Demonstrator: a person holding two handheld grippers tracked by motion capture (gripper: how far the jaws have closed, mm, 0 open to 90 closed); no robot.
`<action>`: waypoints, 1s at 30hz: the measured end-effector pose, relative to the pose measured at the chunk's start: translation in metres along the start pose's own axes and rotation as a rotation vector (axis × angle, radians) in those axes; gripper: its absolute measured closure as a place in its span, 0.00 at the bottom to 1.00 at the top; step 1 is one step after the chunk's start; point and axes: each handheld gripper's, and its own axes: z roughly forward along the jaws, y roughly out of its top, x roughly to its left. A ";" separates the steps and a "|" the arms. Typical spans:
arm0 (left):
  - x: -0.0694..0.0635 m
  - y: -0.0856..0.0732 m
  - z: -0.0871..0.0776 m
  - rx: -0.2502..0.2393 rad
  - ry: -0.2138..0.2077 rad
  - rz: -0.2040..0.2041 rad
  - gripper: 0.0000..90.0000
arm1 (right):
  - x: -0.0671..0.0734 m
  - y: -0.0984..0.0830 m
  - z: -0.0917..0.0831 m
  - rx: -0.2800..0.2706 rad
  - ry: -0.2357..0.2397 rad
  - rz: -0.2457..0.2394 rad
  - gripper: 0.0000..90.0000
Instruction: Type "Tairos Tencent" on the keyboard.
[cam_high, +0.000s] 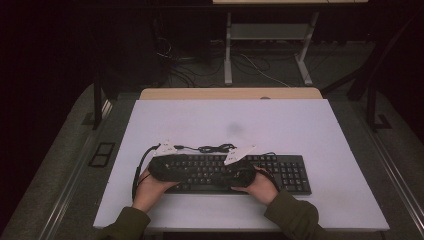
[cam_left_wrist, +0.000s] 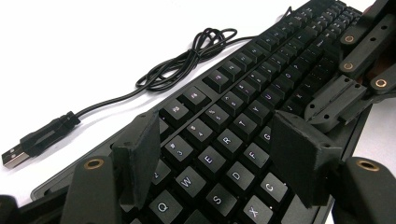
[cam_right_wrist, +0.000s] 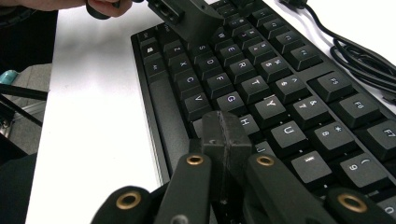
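Observation:
A black keyboard lies along the front of the white table. Its black cable coils behind it and ends in a USB plug lying loose on the table. My left gripper hovers over the keyboard's left end, and its jaws stand open above the Q, W, E, S and D keys with nothing between them. My right gripper faces it from the right. Its pads are shut together just above the keys near H, and they hold nothing. Each gripper view shows the other gripper farther along the keyboard.
A wooden strip borders the table's far edge. Behind it stand a desk frame and loose cables on the dark floor. Bare white table surface lies behind the keyboard and on both sides of it.

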 end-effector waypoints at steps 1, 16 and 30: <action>0.000 0.000 0.000 0.000 0.001 0.001 0.37 | 0.000 0.000 0.000 0.001 -0.002 -0.003 0.99; 0.000 0.000 0.000 -0.003 0.004 0.003 0.37 | 0.001 0.001 -0.001 0.007 -0.005 -0.008 0.99; 0.000 0.001 -0.001 -0.007 0.009 0.007 0.39 | -0.003 0.004 -0.010 -0.039 -0.013 0.008 0.88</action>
